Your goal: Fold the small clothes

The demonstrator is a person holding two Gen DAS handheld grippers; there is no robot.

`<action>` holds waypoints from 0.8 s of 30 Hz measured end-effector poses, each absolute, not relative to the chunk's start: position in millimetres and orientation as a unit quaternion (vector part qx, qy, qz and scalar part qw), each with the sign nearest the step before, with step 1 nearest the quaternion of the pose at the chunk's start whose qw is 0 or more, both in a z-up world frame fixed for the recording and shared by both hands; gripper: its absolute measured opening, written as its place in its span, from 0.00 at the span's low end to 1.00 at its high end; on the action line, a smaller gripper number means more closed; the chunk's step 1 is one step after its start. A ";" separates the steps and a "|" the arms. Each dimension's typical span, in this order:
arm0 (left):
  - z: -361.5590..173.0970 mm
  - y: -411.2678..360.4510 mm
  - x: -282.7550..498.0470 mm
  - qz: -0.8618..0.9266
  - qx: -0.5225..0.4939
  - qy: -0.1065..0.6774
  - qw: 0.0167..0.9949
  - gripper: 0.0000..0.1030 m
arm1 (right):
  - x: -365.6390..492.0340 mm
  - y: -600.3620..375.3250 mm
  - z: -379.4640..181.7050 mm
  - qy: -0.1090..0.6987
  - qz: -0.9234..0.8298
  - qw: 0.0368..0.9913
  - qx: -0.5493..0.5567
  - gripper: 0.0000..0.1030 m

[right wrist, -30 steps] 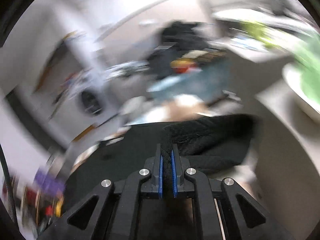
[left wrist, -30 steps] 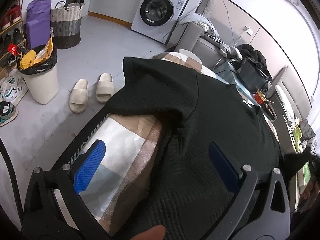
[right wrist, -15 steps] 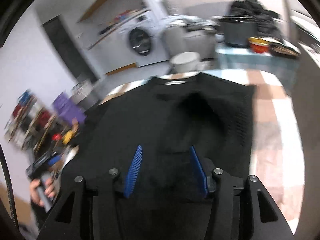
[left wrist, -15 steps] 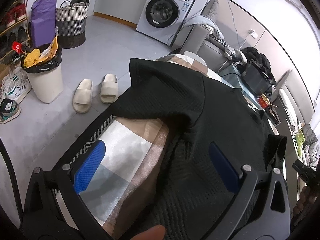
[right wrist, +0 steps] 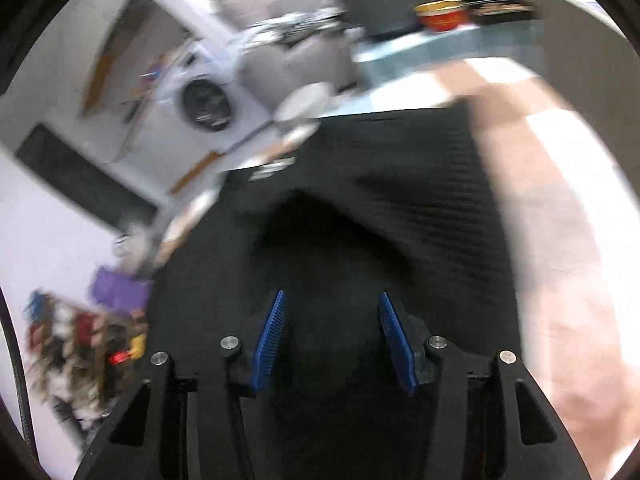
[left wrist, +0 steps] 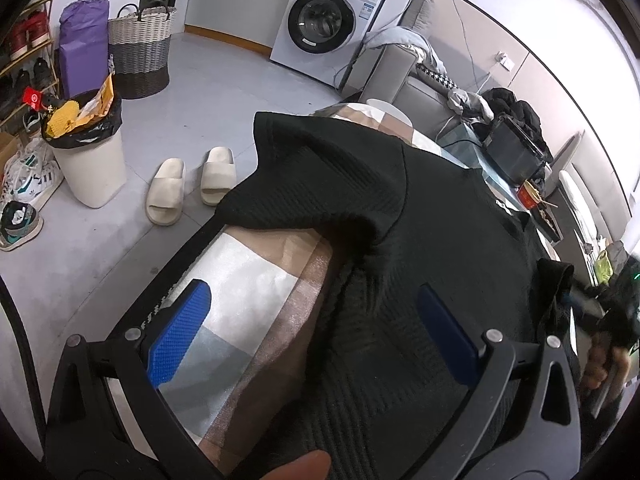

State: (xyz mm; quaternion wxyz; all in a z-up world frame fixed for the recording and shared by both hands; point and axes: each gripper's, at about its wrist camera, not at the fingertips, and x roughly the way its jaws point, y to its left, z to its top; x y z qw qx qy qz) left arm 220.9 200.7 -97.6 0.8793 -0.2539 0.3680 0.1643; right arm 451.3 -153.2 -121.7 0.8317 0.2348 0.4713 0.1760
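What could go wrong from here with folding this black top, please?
1. The sleeve of the black top lies bunched and draped past the checked cloth's edge; it may slide down or fold crooked.
2. Both the left gripper and the right gripper are open, holding nothing, so the loose fold could spread apart again.

A white front-loading washing machine stood against the far wall on a pale grey floor, with a woven two-tone laundry basket, a white bin and cream slides nearby.
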 end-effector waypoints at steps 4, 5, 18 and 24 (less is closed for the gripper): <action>-97.2 200.8 221.2 0.166 -0.259 0.364 0.879 0.99 | 439.7 -117.0 -84.1 0.402 0.293 0.845 0.197 0.49; -97.2 201.5 221.4 0.167 -0.260 0.364 0.879 0.99 | 437.8 -117.1 -79.7 0.398 0.282 0.854 0.182 0.49; -104.6 191.1 228.4 0.151 -0.258 0.370 0.880 0.99 | 435.2 -190.1 -135.6 0.505 0.087 0.829 0.223 0.49; -106.0 191.9 227.8 0.154 -0.260 0.370 0.879 0.99 | 464.0 -175.4 -148.3 0.486 0.064 0.837 0.243 0.05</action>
